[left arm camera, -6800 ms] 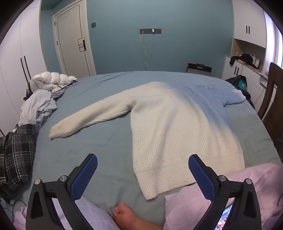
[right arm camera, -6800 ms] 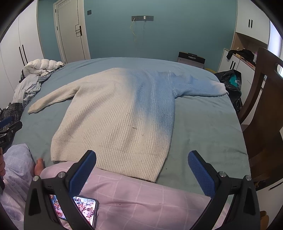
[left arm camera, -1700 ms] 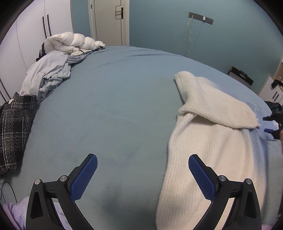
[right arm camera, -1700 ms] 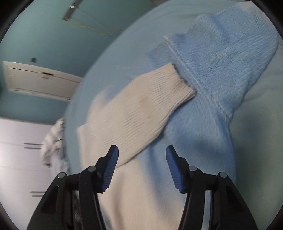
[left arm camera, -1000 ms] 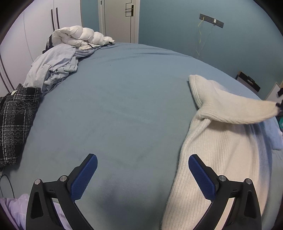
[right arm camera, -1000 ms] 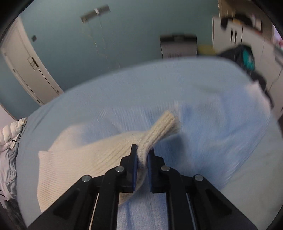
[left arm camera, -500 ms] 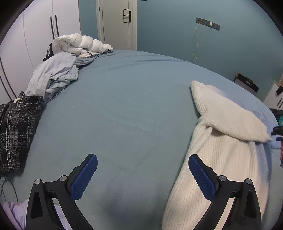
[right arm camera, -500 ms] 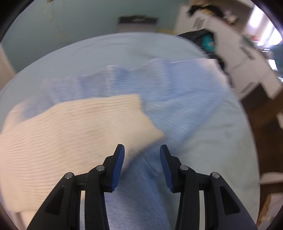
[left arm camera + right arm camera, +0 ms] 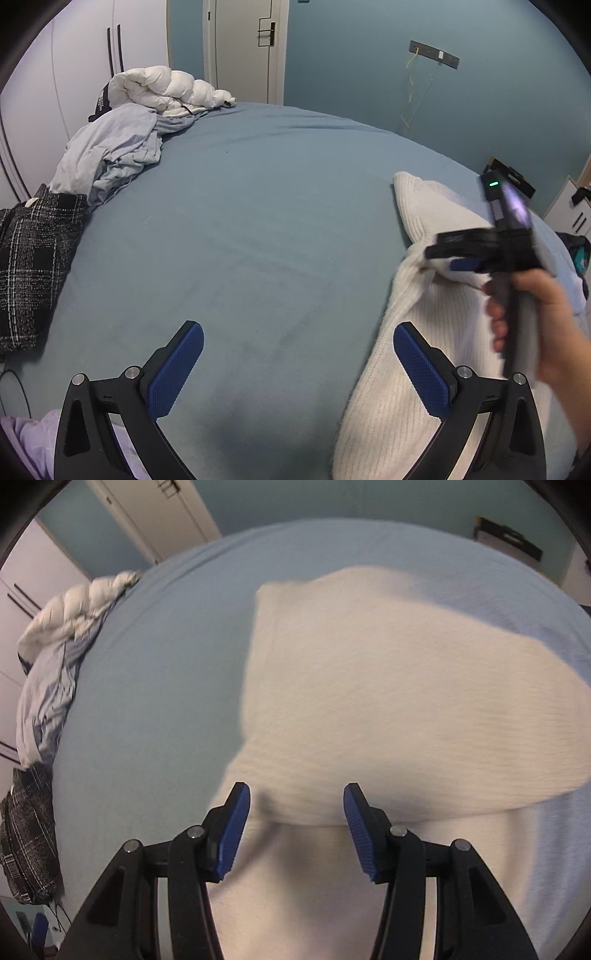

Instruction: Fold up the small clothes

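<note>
1. The cream ribbed knit sweater point(image 9: 417, 362) lies flat on the blue-grey bed sheet point(image 9: 240, 236), at the right side of the left wrist view; its left edge runs beside the right finger of the left black gripper with blue pads point(image 9: 295, 373), whose jaws are spread wide and hold nothing.
2. The right black gripper with blue pads point(image 9: 295, 827) hovers over the sweater point(image 9: 388, 709) with its jaws parted, nothing between them; in the left wrist view it appears blurred, gripped by the person's right hand point(image 9: 532, 306).
3. The sweater's body runs lengthwise from the near edge of the bed towards the far wall; one sleeve point(image 9: 424, 716) is folded across it, pointing right.
4. Crumpled pale-blue clothing point(image 9: 110, 147), a white puffy duvet point(image 9: 166, 86) and black-and-white plaid fabric point(image 9: 29, 266) sit along the bed's left side, well apart from the sweater.
</note>
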